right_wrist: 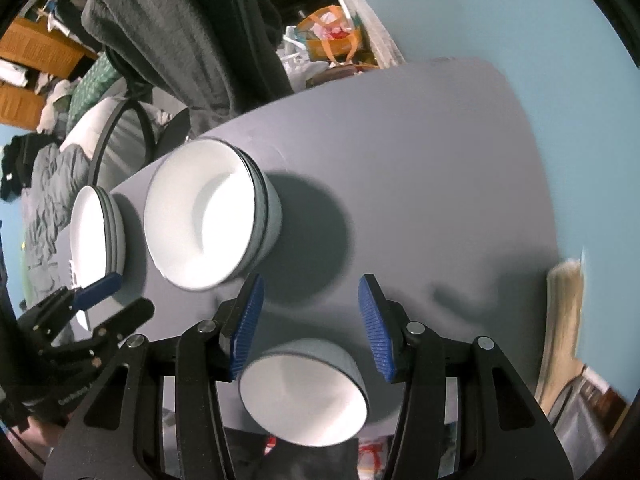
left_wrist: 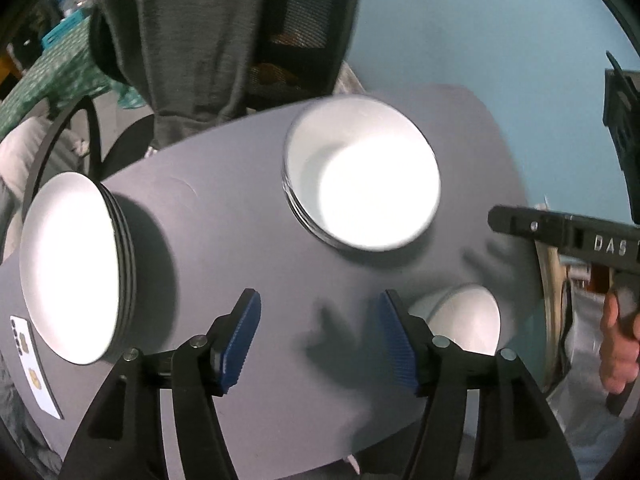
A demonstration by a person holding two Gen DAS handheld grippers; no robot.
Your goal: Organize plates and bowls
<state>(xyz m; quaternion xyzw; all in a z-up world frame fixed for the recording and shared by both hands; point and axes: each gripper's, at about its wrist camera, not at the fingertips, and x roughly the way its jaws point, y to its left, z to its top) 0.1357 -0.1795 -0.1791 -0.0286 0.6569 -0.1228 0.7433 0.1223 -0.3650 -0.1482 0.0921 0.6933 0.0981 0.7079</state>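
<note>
We look down on a grey table (left_wrist: 248,208) that carries white dishes with dark rims. At its left end sits a stack of plates (left_wrist: 76,264), and near the middle a stack of bowls (left_wrist: 360,176) stands nested one inside another. A single bowl (right_wrist: 304,392) rests alone at the near edge of the table, well apart from the stack. Our left gripper (left_wrist: 320,340) hangs over bare table between the plates and the single bowl, its blue pads spread and nothing between them. Our right gripper (right_wrist: 312,320) hovers just above the single bowl; its jaws stand parted on either side of the far rim and the pads do not touch it, so the bowl is released. A phone (left_wrist: 34,364) lies at the table's left edge beside the plates. A hand (left_wrist: 618,344) grips the handle of the right gripper at the right of the left wrist view. Behind the table a chair draped with a grey garment (left_wrist: 192,40) stands against a pale blue wall (left_wrist: 500,32).
</note>
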